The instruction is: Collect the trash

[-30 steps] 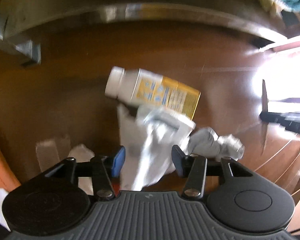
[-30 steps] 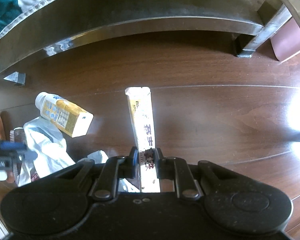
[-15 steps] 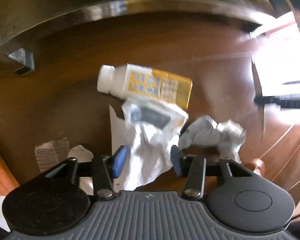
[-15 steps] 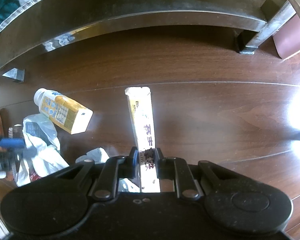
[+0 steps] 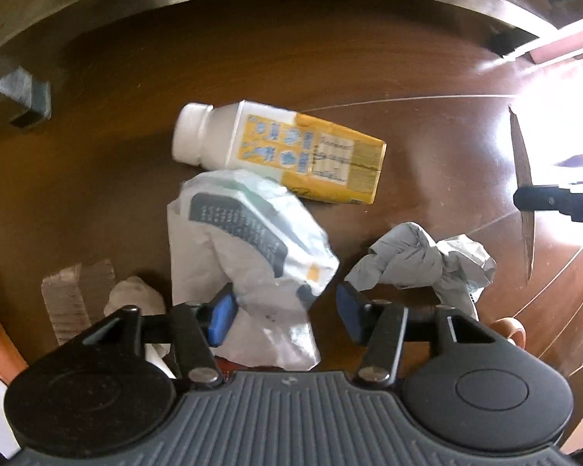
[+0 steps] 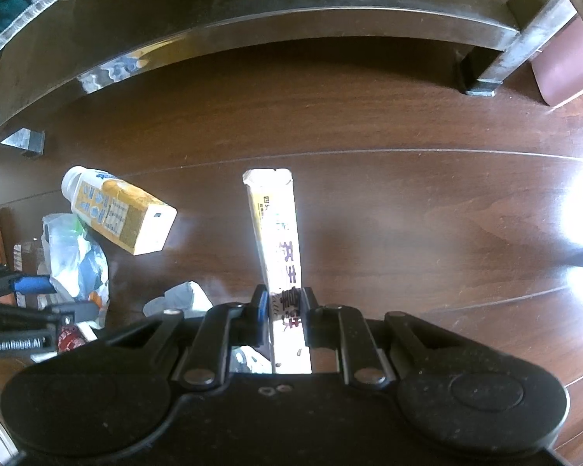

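Observation:
My left gripper [image 5: 285, 312] is open, its blue pads on either side of a crumpled white plastic wrapper [image 5: 252, 248] on the dark wooden floor. Beyond it lies a yellow-and-white drink carton [image 5: 287, 151] on its side. A crumpled grey paper wad [image 5: 419, 268] lies just right of the right finger. My right gripper [image 6: 283, 310] is shut on a long white stick wrapper [image 6: 278, 240], held above the floor. The right wrist view also shows the carton [image 6: 120, 213], the plastic wrapper [image 6: 74, 256] and the left gripper [image 6: 39, 295] at far left.
A low metal-framed table [image 6: 291, 19] spans the back, with legs at left [image 5: 23, 93] and right [image 6: 486, 73]. A small white wad [image 5: 136, 295] and a clear strip [image 5: 74, 295] lie left of my left gripper. Bright glare covers the floor on the right.
The left gripper has shifted slightly so the carton and wrappers sit more centred; its fingers stay open around the white wrapper. The right gripper holds the stick wrapper steady.

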Tool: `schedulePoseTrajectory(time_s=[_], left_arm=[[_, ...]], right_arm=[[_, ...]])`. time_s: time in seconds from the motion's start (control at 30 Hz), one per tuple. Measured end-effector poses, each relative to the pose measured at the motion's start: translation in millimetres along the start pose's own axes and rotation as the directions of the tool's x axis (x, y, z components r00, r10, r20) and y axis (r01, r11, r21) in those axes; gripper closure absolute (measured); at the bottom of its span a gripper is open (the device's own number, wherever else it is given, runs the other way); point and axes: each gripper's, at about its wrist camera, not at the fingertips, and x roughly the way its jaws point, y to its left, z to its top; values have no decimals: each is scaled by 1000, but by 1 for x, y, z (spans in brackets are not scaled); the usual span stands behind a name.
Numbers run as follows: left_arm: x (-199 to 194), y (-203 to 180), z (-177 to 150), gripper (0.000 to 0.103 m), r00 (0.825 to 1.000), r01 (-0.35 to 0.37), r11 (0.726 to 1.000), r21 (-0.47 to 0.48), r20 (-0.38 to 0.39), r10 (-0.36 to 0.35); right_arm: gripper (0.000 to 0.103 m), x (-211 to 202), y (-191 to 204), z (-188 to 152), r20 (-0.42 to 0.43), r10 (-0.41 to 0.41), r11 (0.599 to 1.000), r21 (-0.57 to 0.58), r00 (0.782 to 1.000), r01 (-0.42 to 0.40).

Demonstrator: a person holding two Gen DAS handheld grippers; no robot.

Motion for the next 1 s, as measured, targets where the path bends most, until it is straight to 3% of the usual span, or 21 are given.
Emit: schedulePoseTrajectory(time_s=[0.3, 0.43, 0.7, 1.0], left_arm=[[-27, 13, -10, 52, 999, 41, 998, 36, 6, -42], [-32, 19, -6, 52, 1000, 10, 999, 45, 12, -10], [-50, 38, 4, 52, 1000, -26, 985, 170, 13, 24], [-30, 39, 6, 52, 999, -37, 972, 233, -16, 41]], right_arm=[[87, 0, 1, 0, -1, 2, 1000, -9, 1000, -2], [87, -1, 0, 0, 1, 4, 1000, -8, 1000, -4], [87, 0, -1, 0, -6, 11, 1000, -7, 1000, -11], [87, 1, -2, 0, -14, 6, 1000, -10, 1000, -6]])
